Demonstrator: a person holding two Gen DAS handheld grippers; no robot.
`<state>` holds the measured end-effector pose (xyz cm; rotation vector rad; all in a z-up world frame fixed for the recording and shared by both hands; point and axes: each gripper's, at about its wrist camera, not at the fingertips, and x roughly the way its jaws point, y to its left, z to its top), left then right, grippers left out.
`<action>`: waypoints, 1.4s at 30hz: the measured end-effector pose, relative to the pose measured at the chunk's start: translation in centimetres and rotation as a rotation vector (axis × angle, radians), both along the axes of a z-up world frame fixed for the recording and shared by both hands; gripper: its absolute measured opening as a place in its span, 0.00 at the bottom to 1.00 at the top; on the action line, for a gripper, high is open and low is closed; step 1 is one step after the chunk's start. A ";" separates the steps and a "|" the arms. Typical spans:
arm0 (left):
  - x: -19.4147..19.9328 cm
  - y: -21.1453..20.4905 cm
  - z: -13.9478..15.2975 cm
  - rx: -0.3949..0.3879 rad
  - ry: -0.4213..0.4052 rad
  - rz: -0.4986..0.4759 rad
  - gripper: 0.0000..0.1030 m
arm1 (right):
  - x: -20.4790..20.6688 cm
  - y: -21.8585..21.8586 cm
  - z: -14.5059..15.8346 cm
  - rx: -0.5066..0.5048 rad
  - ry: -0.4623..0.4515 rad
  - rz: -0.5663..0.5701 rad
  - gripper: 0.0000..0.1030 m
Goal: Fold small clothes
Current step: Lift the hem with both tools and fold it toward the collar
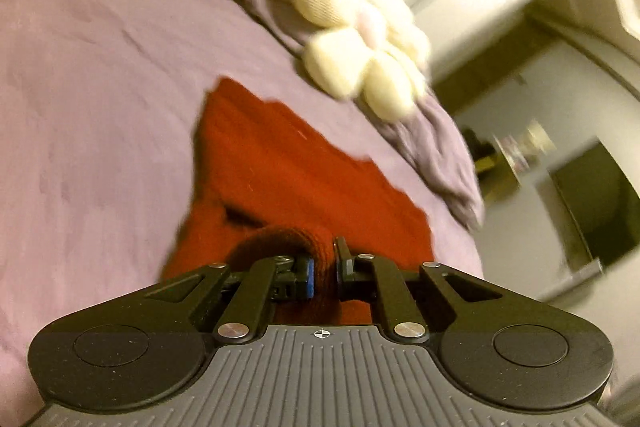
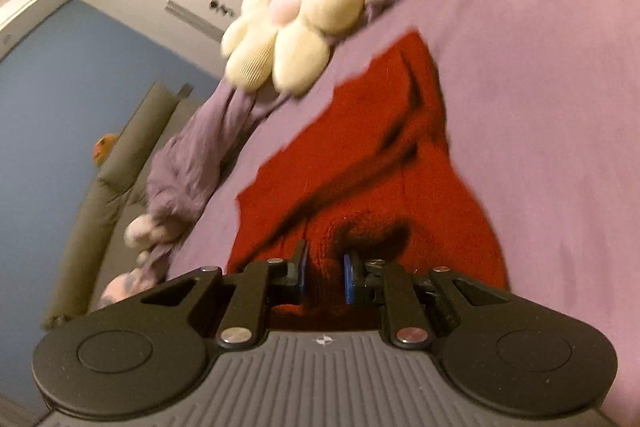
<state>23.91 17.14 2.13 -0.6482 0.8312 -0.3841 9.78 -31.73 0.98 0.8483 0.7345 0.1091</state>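
Mauve bed sheet (image 1: 100,107), wide bare stretches to either side. Bunched purple blanket (image 2: 192,155) along far edge, cream flower cushion (image 2: 296,23) atop. Red knit garment (image 2: 360,147) mid-bed, near edge raised. Left tool (image 1: 323,269) and right tool (image 2: 324,275) each clamped on red knit.

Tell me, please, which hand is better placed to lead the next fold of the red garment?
Neither, probably: the left gripper and right gripper both pinch the near edge of the red garment on the purple bedspread, so folding it together seems best.
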 end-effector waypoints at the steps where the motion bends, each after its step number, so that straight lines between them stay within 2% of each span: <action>1: 1.0 -0.2 -0.4 0.028 0.007 0.037 0.11 | 1.2 0.1 0.3 -0.053 -0.004 -0.019 0.15; 4: 3.0 -0.3 -2.0 0.091 0.058 0.124 0.17 | 3.3 0.6 0.6 -0.201 0.002 -0.077 0.21; 5: 3.2 -0.2 -2.4 0.093 0.058 0.151 0.28 | 3.5 0.7 0.7 -0.233 0.003 -0.102 0.22; 6: 3.2 0.3 -2.6 0.093 0.045 0.158 0.45 | 3.7 0.8 0.8 -0.259 -0.001 -0.114 0.25; 7: 3.1 0.7 -2.8 0.091 0.023 0.152 0.54 | 3.6 0.8 0.8 -0.287 -0.017 -0.109 0.27; 8: 3.0 1.0 -3.1 0.089 0.004 0.136 0.64 | 3.6 0.9 0.7 -0.317 -0.031 -0.095 0.35; 9: 2.9 1.4 -3.2 0.093 -0.013 0.114 0.69 | 3.5 1.1 0.6 -0.358 -0.036 -0.073 0.44; 11: 2.7 2.2 -3.7 0.140 -0.034 0.097 0.72 | 3.5 1.3 0.4 -0.470 -0.030 -0.044 0.48; 12: 2.6 2.4 -3.9 0.172 -0.040 0.098 0.76 | 3.6 1.2 0.2 -0.493 -0.029 -0.041 0.49; 16: 3.3 1.7 -5.2 0.242 -0.015 0.026 0.81 | 4.8 0.2 -1.2 -0.496 0.007 0.000 0.53; 18: 4.1 1.3 -6.0 0.239 -0.009 0.010 0.90 | 5.9 -0.1 -2.1 -0.499 0.034 0.018 0.53; 19: 4.6 1.1 -6.3 0.228 -0.010 0.004 0.92 | 6.2 -0.3 -2.6 -0.487 0.048 0.016 0.53; 23: 7.0 0.8 -7.5 0.173 0.012 0.013 0.92 | 7.5 -1.6 -4.4 -0.379 0.075 -0.001 0.53; 25: 8.0 1.3 -8.4 0.072 0.067 0.025 0.89 | 7.7 -2.3 -5.2 -0.292 0.067 -0.013 0.53; 26: 8.1 1.6 -8.7 0.020 0.083 0.037 0.81 | 7.8 -2.5 -5.6 -0.261 0.069 -0.024 0.53; 27: 8.2 1.6 -8.8 -0.005 0.084 0.040 0.67 | 7.8 -2.7 -5.8 -0.237 0.070 -0.032 0.52; 28: 8.2 1.5 -8.7 -0.002 0.078 0.040 0.57 | 7.8 -2.9 -6.0 -0.224 0.069 -0.037 0.50; 30: 8.1 0.8 -8.1 0.090 0.067 0.030 0.31 | 7.7 -2.8 -6.2 -0.236 0.064 -0.036 0.29; 31: 7.9 0.4 -7.8 0.139 0.050 0.014 0.26 | 7.6 -2.8 -6.2 -0.237 0.059 -0.032 0.26; 32: 7.7 0.1 -7.4 0.163 0.034 0.004 0.18 | 7.4 -2.8 -6.1 -0.252 0.054 -0.035 0.17; 33: 7.5 -0.1 -6.9 0.167 0.018 -0.004 0.17 | 7.3 -2.6 -5.9 -0.272 0.045 -0.031 0.13; 35: 7.1 0.0 -6.2 0.119 -0.017 -0.027 0.17 | 7.2 -2.2 -5.4 -0.307 0.025 -0.022 0.12; 37: 7.1 -0.3 -5.9 0.104 -0.031 -0.046 0.26 | 7.2 -2.2 -5.3 -0.314 0.016 -0.018 0.12; 39: 7.4 -0.9 -6.1 0.108 -0.022 -0.064 0.51 | 7.6 -2.4 -5.6 -0.310 0.037 -0.026 0.27; 42: 7.7 -1.7 -6.6 0.109 -0.008 -0.096 0.59 | 8.3 -3.1 -6.4 -0.246 0.069 -0.019 0.48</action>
